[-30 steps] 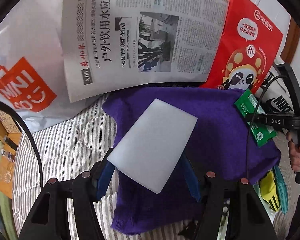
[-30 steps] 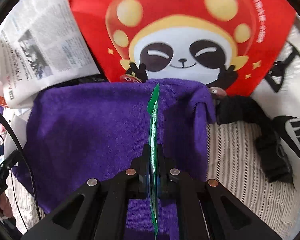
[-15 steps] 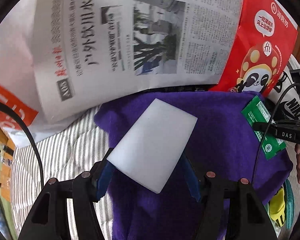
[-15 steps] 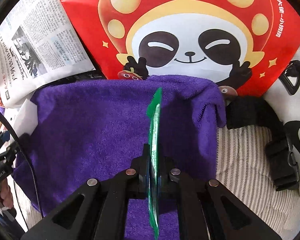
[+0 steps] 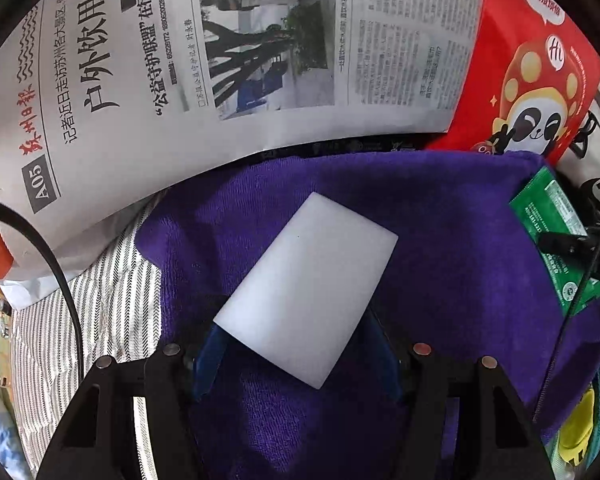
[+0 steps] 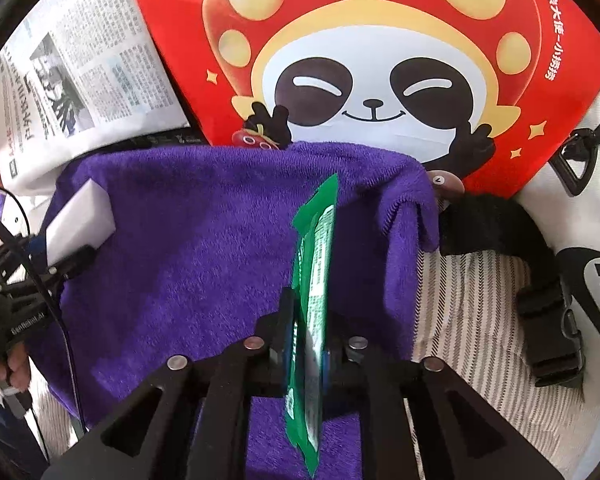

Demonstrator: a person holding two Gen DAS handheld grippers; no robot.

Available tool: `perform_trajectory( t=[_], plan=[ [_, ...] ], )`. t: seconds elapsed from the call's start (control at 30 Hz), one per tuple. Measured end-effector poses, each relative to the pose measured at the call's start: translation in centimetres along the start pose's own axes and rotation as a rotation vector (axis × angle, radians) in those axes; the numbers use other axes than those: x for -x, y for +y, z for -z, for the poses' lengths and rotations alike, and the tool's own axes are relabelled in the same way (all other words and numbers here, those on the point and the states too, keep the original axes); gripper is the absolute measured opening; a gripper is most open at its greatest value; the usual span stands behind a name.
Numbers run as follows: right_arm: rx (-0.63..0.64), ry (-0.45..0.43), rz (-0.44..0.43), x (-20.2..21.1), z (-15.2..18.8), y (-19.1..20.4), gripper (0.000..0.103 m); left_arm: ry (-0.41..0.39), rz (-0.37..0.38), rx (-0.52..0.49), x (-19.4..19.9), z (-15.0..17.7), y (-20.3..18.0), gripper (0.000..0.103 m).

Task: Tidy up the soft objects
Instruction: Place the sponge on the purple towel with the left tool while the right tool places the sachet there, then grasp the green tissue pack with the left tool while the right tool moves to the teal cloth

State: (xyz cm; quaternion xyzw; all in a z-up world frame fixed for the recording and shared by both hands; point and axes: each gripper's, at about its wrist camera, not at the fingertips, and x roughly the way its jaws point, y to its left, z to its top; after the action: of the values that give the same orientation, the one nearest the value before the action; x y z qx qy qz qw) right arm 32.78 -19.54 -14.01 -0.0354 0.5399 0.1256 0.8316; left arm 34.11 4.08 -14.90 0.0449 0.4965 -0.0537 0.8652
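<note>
While both items are carried over the purple towel [image 5: 440,240]:
Left tongs [image 5: 296,344]: clamped on white sponge [image 5: 308,288].
Right tongs [image 6: 304,332]: clamped on green sachet [image 6: 312,280], at 3 o'clock of sponge.
Risk: sachet slippage is judged possible, being gripped at one edge.

Purple towel [image 5: 440,240]: plush, matt terry cloth. White sponge block [image 5: 306,288]: smooth, matt foam. Green sachet [image 6: 314,264]: glossy plastic film. Newspaper [image 5: 220,60]: thin matt paper. Red panda bag [image 6: 372,60]: smooth, slightly glossy. Striped bed cover [image 6: 472,320]: woven cloth.
</note>
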Motion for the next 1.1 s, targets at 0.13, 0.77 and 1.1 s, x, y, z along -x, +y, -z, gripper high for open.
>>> perform_trajectory(
  t=[0.13,0.77,1.1],
  plan=[
    [0.029,-0.003,0.022,0.3,0.2,0.0,0.041,0.015,-0.009,-0.012,-0.2,-0.4,-0.2,0.065],
    [0.061,-0.019,0.067,4.8,4.5,0.5,0.049,0.089,-0.011,-0.088,2.4,4.9,-1.7,0.078],
    [0.025,-0.047,0.124,8.6,8.0,0.5,0.053,0.084,-0.036,-0.088,8.8,9.3,-3.0,0.079]
  ],
)
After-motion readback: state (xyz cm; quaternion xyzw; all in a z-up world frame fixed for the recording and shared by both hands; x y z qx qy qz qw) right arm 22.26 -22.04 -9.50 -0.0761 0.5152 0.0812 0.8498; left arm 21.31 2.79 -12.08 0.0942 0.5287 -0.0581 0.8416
